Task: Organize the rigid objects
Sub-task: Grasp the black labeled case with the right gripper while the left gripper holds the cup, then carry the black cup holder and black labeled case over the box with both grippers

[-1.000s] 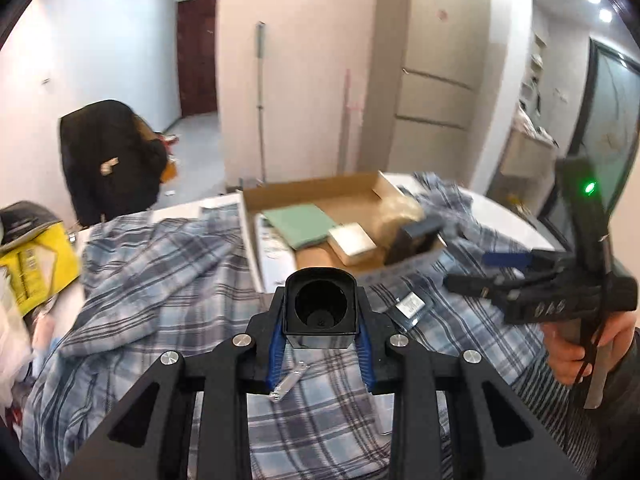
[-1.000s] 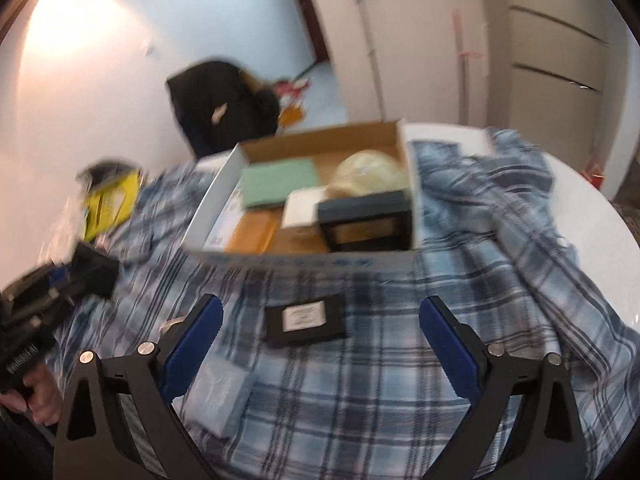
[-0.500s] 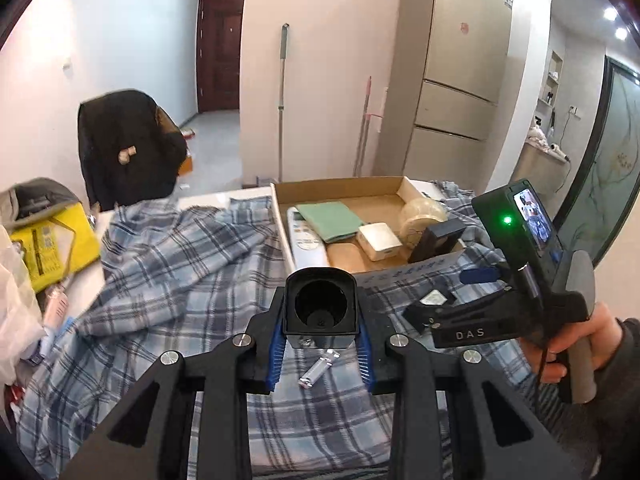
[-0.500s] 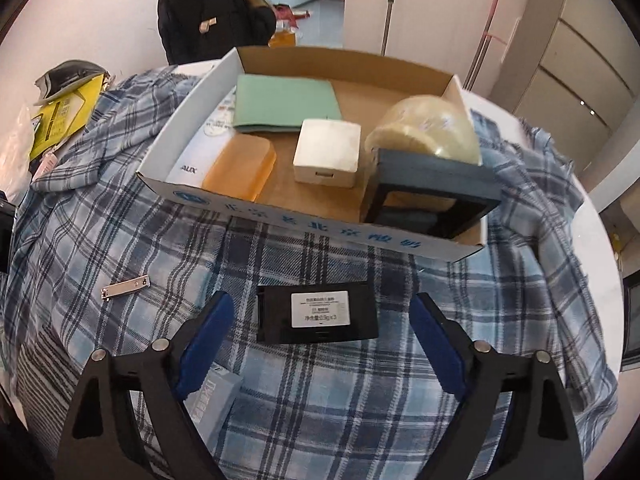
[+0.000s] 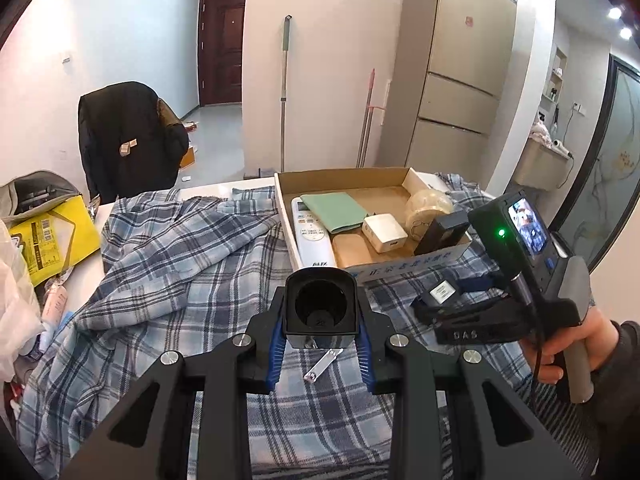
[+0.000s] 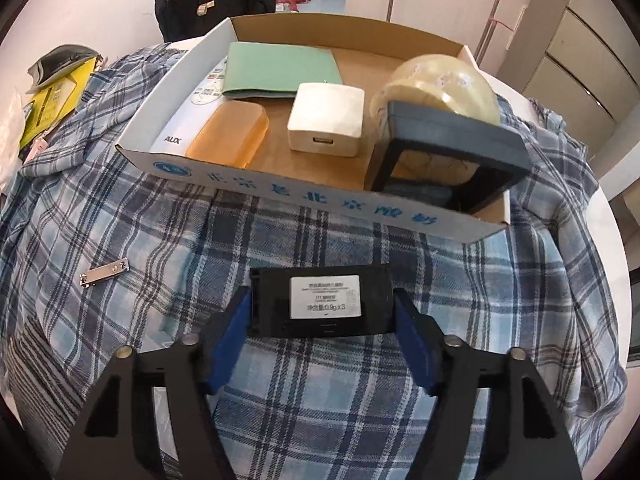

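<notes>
1. The left gripper [image 5: 320,344] is clenching a black cup-shaped holder [image 5: 320,304] between its blue pads, hovering over the plaid cloth [image 5: 160,280].
2. The right gripper [image 6: 322,320] is bracketing a flat black box [image 6: 320,300] with a white label; its blue pads are sitting right at the box's ends, but whether they are pressing it I cannot tell.
3. That box is lying on the cloth just near of the cardboard tray [image 6: 320,200].
4. A small metal clip [image 6: 104,273] is lying on the cloth, left of the box.
</notes>
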Tool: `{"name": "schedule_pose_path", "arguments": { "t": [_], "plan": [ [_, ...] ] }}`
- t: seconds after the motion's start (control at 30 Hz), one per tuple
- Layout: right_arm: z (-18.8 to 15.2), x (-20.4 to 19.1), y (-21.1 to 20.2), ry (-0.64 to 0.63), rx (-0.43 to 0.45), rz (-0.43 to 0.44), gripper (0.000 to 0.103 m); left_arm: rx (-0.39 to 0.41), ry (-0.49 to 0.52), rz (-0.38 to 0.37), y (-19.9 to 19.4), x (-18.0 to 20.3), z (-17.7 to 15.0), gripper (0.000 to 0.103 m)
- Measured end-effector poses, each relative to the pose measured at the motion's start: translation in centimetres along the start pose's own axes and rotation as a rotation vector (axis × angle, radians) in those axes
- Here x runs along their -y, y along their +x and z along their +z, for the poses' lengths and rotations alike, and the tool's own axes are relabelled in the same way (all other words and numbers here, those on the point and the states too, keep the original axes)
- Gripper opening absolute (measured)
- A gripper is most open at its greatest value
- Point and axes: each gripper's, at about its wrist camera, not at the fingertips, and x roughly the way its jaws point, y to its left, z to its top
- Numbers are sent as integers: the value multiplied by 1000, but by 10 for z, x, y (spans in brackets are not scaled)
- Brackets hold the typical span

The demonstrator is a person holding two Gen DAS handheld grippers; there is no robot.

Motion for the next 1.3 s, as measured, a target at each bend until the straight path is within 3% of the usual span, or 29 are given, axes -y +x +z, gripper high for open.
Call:
{"name": "schedule_pose_path", "arguments": {
  "t": [0.5,0.73,0.83,0.93,1.03,1.17,1.3],
  "plan": [
    [-30,49,-48,27,60,-40,67,13,21,43,-22,0,-5,32],
    [-25,63,-93,38,151,-42,67,37,29,26,-24,15,11,32],
    [-12,62,-118,26,211,-53,67,77,34,30,-29,26,33,32],
    [4,63,-142,40,274,-51,67,194,2,26,-42,34,66,32],
    [22,63,-163,69,351,-44,67,257,-37,3,-43,39,90,32],
    [40,63,-172,100,399,-45,67,302,-83,5,-14,38,113,32],
    [53,67,-159,140,396,-18,67,216,-120,-7,44,21,113,32]
  ]
}}
